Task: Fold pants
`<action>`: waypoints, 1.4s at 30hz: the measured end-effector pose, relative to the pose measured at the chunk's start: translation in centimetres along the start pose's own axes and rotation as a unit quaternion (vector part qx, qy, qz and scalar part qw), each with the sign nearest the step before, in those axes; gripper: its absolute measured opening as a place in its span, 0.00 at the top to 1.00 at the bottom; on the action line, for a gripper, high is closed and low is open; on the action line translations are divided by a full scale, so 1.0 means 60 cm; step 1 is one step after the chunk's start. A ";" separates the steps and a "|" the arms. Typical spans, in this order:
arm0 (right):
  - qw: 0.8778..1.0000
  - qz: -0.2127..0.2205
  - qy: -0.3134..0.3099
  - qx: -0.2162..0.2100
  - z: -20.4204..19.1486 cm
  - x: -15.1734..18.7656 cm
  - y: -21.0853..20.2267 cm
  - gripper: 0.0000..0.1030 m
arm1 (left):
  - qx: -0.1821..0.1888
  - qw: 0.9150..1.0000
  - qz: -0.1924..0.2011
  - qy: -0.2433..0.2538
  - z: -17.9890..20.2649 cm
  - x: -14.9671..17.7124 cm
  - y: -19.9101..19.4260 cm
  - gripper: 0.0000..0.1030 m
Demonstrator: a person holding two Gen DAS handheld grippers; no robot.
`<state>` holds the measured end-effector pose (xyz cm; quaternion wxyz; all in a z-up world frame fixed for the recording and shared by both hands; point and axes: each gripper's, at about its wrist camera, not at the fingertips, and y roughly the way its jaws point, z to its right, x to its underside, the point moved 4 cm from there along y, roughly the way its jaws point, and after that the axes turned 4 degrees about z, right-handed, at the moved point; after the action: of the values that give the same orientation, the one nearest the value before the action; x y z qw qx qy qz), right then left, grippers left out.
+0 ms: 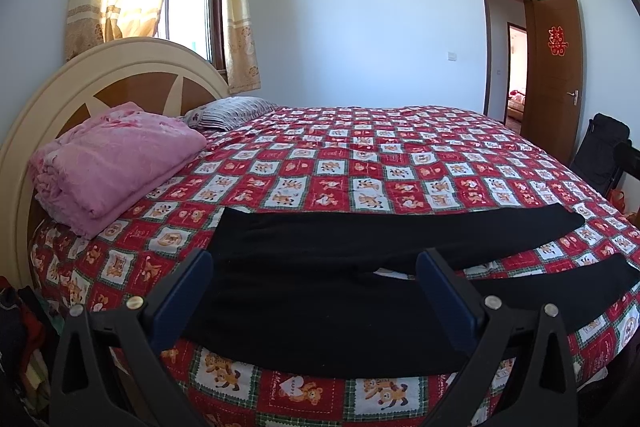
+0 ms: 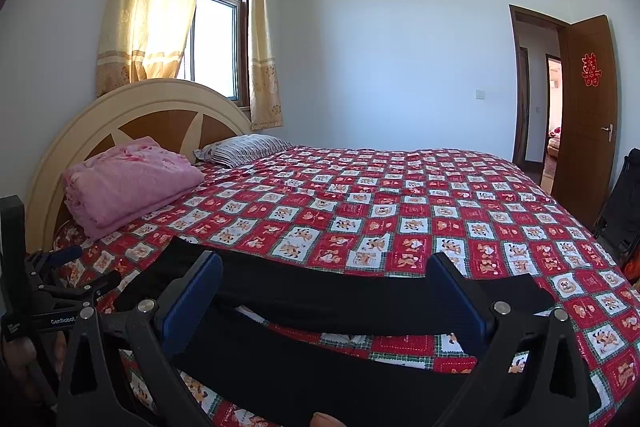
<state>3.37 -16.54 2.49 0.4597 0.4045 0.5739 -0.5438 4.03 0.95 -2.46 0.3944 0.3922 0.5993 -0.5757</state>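
Observation:
Black pants (image 1: pixel 360 255) lie flat along the near edge of the bed, waist to the left, the two legs spread apart toward the right. My left gripper (image 1: pixel 314 267) hovers open over the waist and crotch area, holding nothing. In the right wrist view the pants (image 2: pixel 340 299) show as two leg bands with bedspread between them. My right gripper (image 2: pixel 324 271) is open above the legs, nothing between its fingers. The left gripper (image 2: pixel 60 287) also shows at that view's left edge.
A red and white patchwork bedspread (image 1: pixel 360 167) covers the bed. A folded pink blanket (image 1: pixel 112 163) and a striped pillow (image 1: pixel 232 111) sit by the headboard (image 1: pixel 52 107). A black chair (image 1: pixel 600 151) stands at the right near the open door (image 1: pixel 552 67).

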 end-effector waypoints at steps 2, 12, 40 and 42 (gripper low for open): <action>1.000 -0.001 0.000 0.001 0.000 0.001 0.001 0.01 | -0.001 1.000 0.000 0.000 0.000 0.000 0.000 0.00; 1.000 -0.002 0.000 0.000 0.000 0.002 0.002 0.01 | -0.001 1.000 0.000 0.000 0.000 0.000 0.000 0.00; 1.000 -0.009 -0.003 -0.001 -0.004 0.009 0.006 0.01 | -0.002 1.000 -0.001 0.000 -0.001 0.002 0.001 0.00; 1.000 -0.010 -0.004 -0.001 -0.004 0.019 0.007 0.01 | -0.002 1.000 -0.002 0.000 -0.003 0.005 0.002 0.00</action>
<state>3.47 -16.31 1.25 0.4566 0.3960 0.5770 -0.5493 4.04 1.13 -2.76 0.3943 0.3904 0.6010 -0.5753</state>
